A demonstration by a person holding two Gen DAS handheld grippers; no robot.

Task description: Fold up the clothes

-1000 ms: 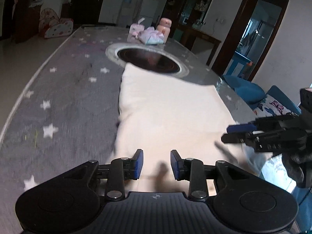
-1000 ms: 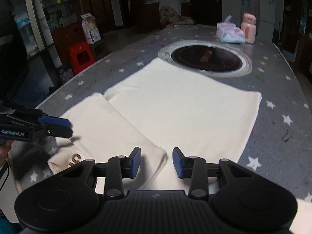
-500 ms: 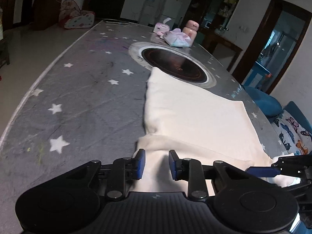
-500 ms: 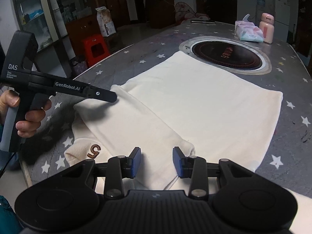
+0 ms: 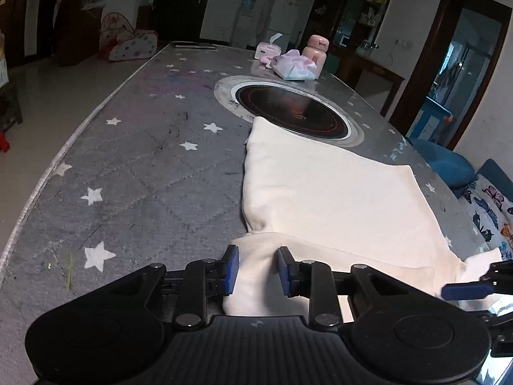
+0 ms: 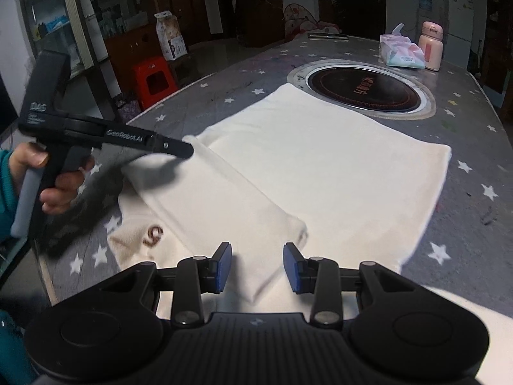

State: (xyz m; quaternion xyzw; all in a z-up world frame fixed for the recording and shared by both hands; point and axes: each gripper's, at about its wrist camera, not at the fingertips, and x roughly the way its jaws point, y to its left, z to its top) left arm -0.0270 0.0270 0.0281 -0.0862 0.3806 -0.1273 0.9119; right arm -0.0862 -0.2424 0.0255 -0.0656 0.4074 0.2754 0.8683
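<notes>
Cream cloth, the garment (image 6: 320,166), lies flat on the starred tabletop (image 5: 134,173) with one sleeve folded in. Both tools hover narrowly parted, gripping nothing: left tool (image 5: 255,271) over the near sleeve edge, right tool (image 6: 256,266) above the hem. Each should pinch a clean edge, lifting together.

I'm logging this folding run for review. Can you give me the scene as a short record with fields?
garment: cream top, flat on the table, one sleeve folded across it
table: grey star-print cover, round cooktop inset
left gripper: jaws apart, over the sleeve's edge
right gripper: jaws apart, over the sleeve's end
far end: tissue pack, pink bottle
</notes>
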